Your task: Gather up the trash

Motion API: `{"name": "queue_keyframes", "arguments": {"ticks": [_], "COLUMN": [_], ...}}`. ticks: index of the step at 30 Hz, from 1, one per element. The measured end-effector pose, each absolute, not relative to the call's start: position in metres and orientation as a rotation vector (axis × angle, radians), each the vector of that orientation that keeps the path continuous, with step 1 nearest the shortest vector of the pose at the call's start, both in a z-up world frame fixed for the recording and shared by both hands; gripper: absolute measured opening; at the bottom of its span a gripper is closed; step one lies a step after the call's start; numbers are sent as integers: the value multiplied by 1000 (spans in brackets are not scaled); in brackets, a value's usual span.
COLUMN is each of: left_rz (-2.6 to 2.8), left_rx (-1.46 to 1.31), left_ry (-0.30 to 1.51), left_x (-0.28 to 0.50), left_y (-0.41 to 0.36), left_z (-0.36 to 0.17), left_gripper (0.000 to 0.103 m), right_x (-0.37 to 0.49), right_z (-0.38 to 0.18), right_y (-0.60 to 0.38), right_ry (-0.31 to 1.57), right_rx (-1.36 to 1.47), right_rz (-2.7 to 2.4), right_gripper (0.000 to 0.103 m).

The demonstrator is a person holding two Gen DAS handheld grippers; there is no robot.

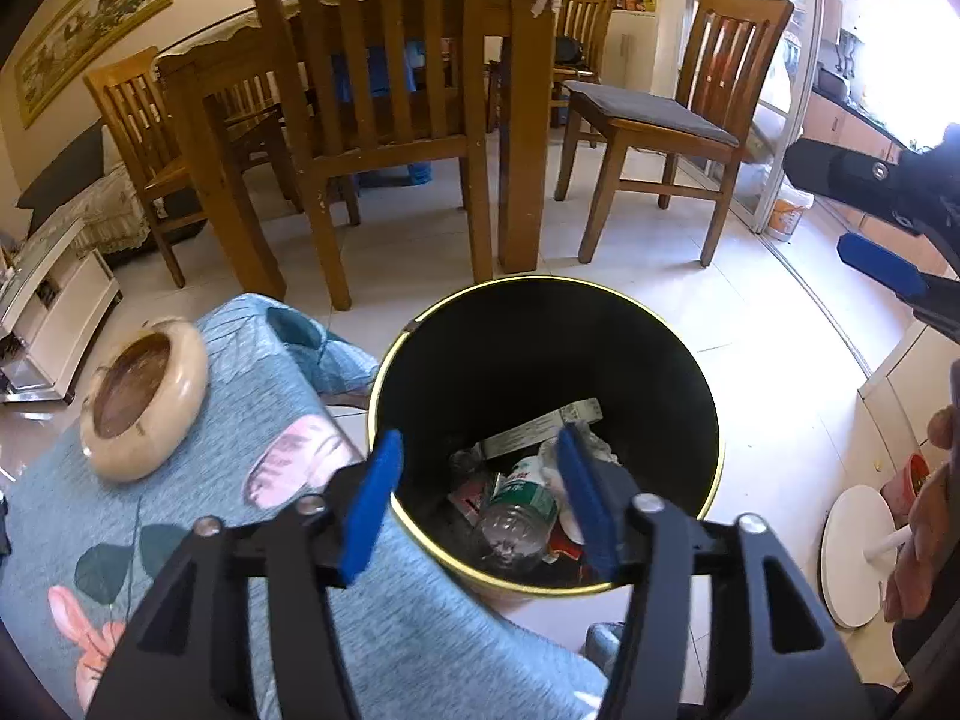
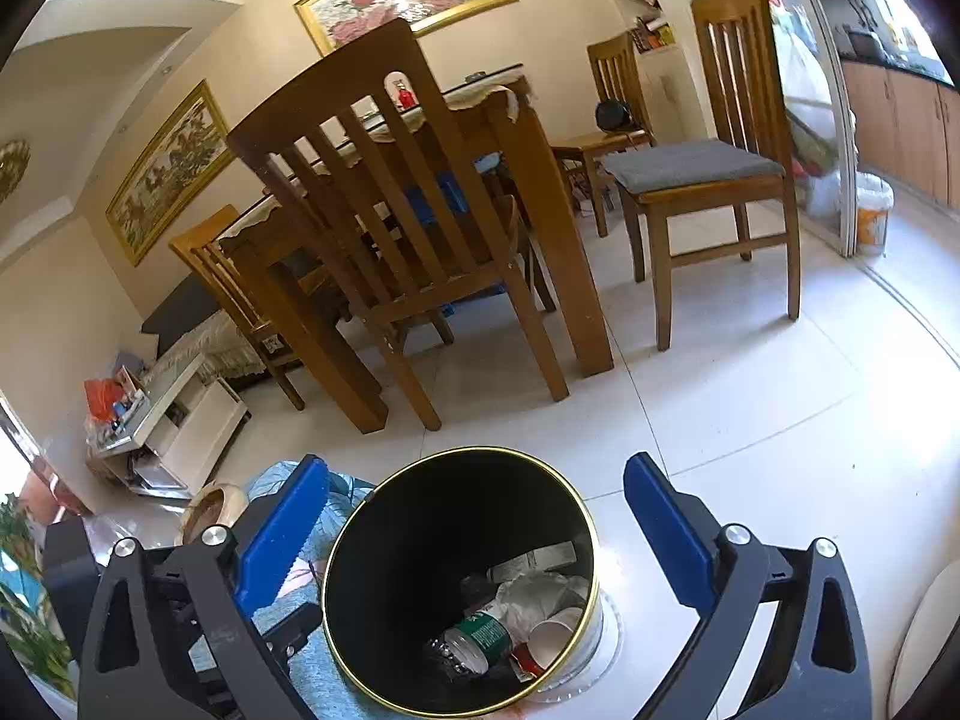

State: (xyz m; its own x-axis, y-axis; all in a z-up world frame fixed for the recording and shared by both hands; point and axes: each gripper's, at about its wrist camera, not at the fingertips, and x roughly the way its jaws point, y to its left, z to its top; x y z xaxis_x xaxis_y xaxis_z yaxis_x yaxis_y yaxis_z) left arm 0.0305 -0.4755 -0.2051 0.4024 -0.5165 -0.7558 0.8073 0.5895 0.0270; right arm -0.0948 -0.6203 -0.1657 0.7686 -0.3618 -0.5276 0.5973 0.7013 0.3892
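A black trash bin with a gold rim (image 1: 678,360) (image 2: 360,546) stands on the floor beside a low table. Inside lie a crushed clear plastic bottle with a green label (image 1: 519,510) (image 2: 474,639), crumpled paper (image 2: 534,591), a paper cup (image 2: 549,639) and a flat paper strip (image 1: 540,429). My left gripper (image 1: 480,498) is open and empty, just above the bin's near rim. My right gripper (image 2: 474,528) is open and empty, higher over the bin; it shows at the right edge of the left wrist view (image 1: 882,267).
The low table has a blue floral cloth (image 1: 180,516) and a beige ceramic ashtray (image 1: 144,396) (image 2: 213,510). Wooden chairs (image 1: 384,90) and a dining table (image 2: 540,240) stand behind the bin. A white round base (image 1: 855,558) and a white bucket (image 2: 870,213) are at the right.
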Motion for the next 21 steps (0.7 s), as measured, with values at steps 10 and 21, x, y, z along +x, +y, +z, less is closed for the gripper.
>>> {"name": "queue_keyframes", "arguments": {"ticks": [10, 21], "left_rz": [-597, -159], "left_rx": [333, 138], "left_ry": [662, 676], "left_x": [40, 76], "left_y": [-359, -149], "left_z": [-166, -146], "left_gripper": [100, 100], "right_x": [-55, 9], "right_z": [-154, -174], "right_y": [-566, -428], "right_ry": [464, 587], "right_rx": [393, 217], "right_rz": [-476, -270], "right_gripper": [99, 99]}}
